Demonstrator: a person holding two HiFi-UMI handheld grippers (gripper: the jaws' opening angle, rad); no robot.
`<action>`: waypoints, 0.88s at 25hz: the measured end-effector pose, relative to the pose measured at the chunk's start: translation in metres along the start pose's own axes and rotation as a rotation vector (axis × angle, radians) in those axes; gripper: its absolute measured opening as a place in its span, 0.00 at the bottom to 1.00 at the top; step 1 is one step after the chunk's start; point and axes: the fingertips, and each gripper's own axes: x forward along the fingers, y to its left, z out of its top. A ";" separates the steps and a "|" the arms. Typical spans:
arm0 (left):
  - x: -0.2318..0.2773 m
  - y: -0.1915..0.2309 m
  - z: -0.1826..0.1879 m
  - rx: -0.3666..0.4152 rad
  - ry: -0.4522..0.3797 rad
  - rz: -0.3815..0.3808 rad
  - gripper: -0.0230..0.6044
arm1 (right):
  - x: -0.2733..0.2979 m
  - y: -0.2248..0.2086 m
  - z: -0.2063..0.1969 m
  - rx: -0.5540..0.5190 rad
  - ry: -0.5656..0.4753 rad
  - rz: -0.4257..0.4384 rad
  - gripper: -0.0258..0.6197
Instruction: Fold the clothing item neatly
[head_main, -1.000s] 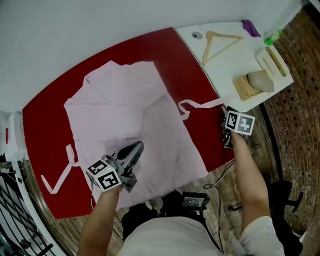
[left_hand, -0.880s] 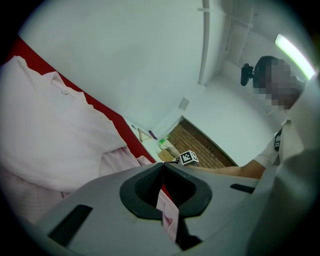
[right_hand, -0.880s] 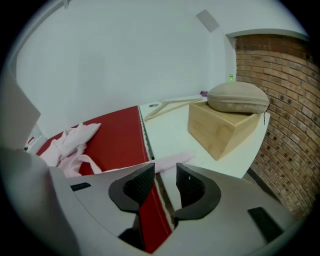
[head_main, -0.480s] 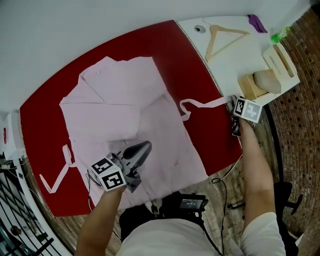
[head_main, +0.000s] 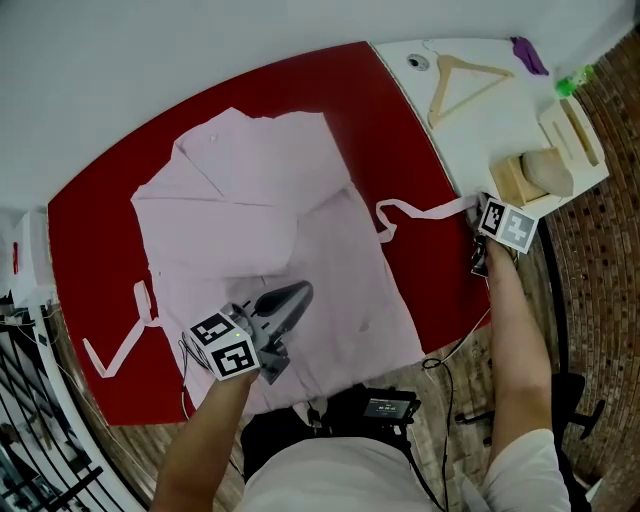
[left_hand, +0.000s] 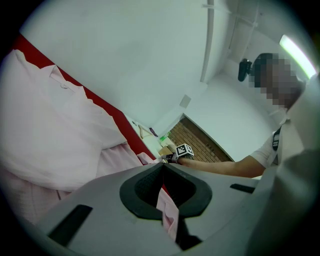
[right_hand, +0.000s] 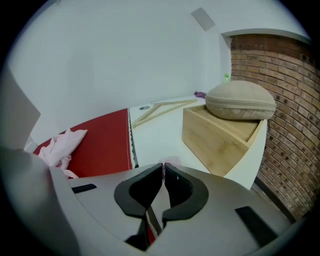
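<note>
A pale pink garment (head_main: 260, 230) lies spread on the red table (head_main: 380, 130), collar at the far side. My left gripper (head_main: 303, 291) rests over its near half, shut on a fold of pink cloth (left_hand: 168, 212) that shows between the jaws. A thin pink tie strap (head_main: 420, 210) runs right from the garment to the white table's edge. My right gripper (head_main: 480, 212) is at that strap's end. Its jaws have just been closing, and the strap (right_hand: 170, 161) is pinched between the pads. From the left gripper view, the right gripper (left_hand: 183, 150) is far off.
On the white table (head_main: 480, 130) at the right lie a wooden hanger (head_main: 462, 78), a wooden box (head_main: 512, 180) with a beige cushion (head_main: 550, 172), a purple item (head_main: 528, 55) and a green one (head_main: 571, 85). A second strap (head_main: 125, 340) trails left. A black device (head_main: 390, 405) and cables sit below the near edge.
My right gripper has moved a little toward the far side, up to the strap's end at the white table's edge. The left gripper has stayed put on the garment.
</note>
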 end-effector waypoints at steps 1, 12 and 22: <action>-0.002 0.000 0.001 -0.001 -0.004 0.002 0.04 | -0.005 0.003 0.004 -0.003 -0.020 0.008 0.08; -0.026 0.000 0.003 -0.004 -0.049 0.016 0.05 | -0.069 0.067 0.064 -0.081 -0.238 0.155 0.08; -0.065 0.001 0.010 -0.012 -0.128 0.039 0.05 | -0.123 0.178 0.118 -0.174 -0.386 0.337 0.08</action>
